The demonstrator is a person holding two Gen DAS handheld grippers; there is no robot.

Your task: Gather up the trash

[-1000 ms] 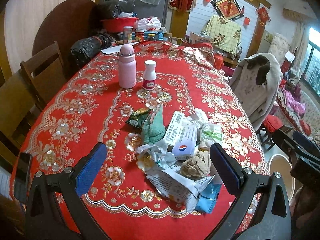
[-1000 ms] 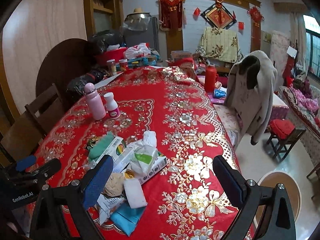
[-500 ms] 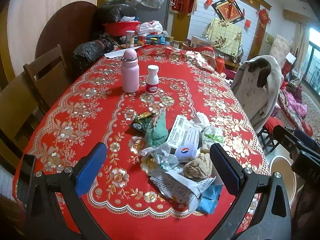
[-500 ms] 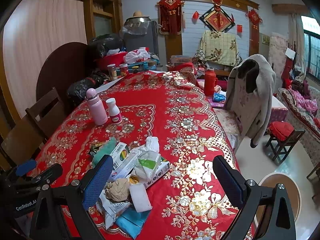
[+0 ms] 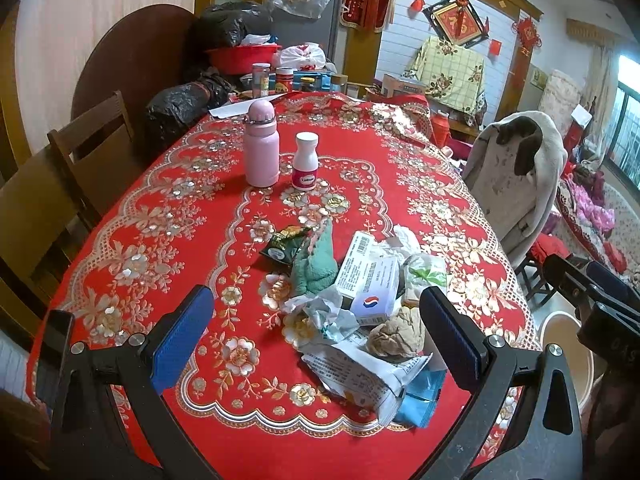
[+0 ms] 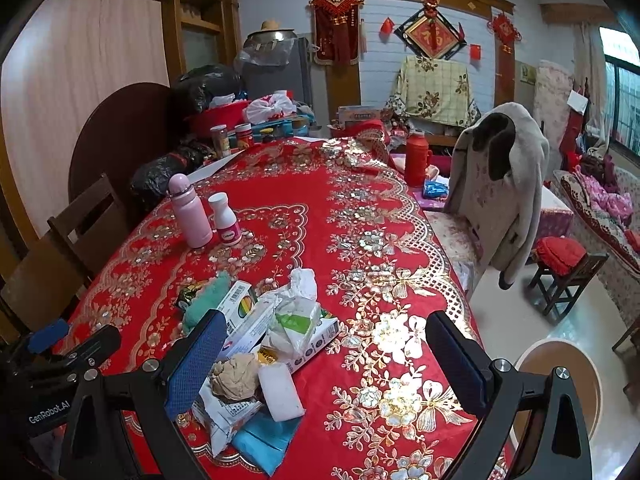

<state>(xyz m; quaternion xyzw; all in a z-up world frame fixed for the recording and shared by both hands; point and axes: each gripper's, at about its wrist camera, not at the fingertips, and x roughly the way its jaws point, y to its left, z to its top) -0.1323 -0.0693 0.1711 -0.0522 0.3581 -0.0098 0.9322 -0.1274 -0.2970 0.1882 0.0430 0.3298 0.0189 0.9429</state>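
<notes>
Trash pile (image 5: 360,308) sits near the surface's (image 5: 168,216) near edge, toward its right side: white box (image 5: 370,280), green cloth (image 5: 314,264), dark snack wrapper (image 5: 284,242), crumpled brown paper (image 5: 396,336), printed wrapper (image 5: 360,376), and a blue packet (image 5: 420,398) lying right at the near edge. Left half of the surface near that edge is bare red cloth, open for moving. Pink bottle (image 5: 262,146) and white bottle (image 5: 306,160) stand upright just beside each other mid-surface, well apart from the pile. Far edge is crowded with bags and jars. Chairs (image 5: 92,152) line the left edge; a coat-draped chair (image 5: 516,184) stands off the right edge, with a round bin (image 6: 560,384) on the floor past the near right corner.

Left gripper (image 5: 316,336) hovers above the near edge, jaws spread wide, holding nothing, pile's near part between its fingers in view. Right gripper (image 6: 324,360) hangs to the pile's right, jaws also wide apart and empty, its left finger (image 6: 196,364) in front of the pile; bare surface between the fingers.
</notes>
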